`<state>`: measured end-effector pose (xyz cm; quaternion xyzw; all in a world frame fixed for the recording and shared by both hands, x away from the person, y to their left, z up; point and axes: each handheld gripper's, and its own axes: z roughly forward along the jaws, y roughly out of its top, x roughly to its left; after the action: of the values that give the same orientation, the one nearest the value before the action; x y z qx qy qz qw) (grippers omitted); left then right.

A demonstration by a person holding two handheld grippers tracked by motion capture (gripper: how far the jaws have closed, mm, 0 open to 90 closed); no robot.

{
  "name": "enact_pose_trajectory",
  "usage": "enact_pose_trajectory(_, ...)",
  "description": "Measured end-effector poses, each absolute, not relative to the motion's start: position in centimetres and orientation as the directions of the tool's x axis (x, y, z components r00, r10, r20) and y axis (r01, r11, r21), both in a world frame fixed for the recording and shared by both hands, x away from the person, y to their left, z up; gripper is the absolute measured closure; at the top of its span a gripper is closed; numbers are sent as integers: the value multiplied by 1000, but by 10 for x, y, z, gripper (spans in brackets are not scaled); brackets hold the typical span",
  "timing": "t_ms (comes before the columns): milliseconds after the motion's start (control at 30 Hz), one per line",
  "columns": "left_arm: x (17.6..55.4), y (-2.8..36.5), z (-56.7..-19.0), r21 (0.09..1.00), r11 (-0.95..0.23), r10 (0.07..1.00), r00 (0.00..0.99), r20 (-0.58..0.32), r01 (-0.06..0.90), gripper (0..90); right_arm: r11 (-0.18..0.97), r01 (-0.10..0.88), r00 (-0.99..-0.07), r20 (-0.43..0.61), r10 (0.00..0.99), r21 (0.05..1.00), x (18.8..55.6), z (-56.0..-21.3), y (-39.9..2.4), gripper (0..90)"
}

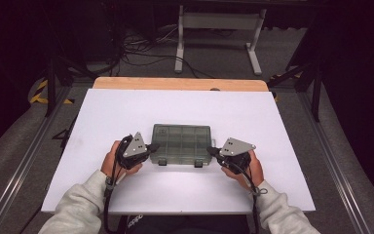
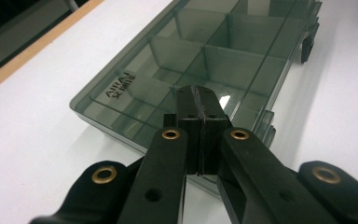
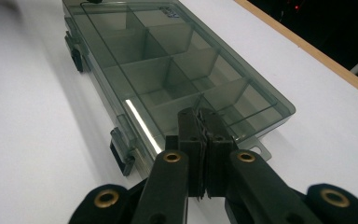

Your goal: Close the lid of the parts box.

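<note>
With both tongs, left (image 1: 152, 147) and right (image 1: 211, 150), pressed together empty at its ends, the latched box (image 1: 181, 143) could skid across the desk (image 1: 102, 112) if nudged unevenly.

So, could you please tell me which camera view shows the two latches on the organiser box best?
The right gripper view: both latches stand out large along the box front edge. The left gripper view catches them obliquely at the box's far side. The high view shows them as two small dark tabs.
</note>
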<state>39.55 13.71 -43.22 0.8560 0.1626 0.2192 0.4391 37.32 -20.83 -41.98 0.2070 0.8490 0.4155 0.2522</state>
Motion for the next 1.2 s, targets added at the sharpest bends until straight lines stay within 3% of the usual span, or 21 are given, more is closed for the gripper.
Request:
enact_pose_trajectory(767,388,158,-419,855,-514,519,819,245,70,858,525,137,-770,-243,590,840,363,-411,-212,758)
enact_pose_trajectory(1033,383,166,-418,854,-516,529,811,251,72,783,510,129,-761,-244,601,851,360,-409,-216,722)
enact_pose_trajectory(1200,380,168,-418,860,-506,548,797,255,72,683,510,127,-751,-253,609,851,358,-409,-218,660)
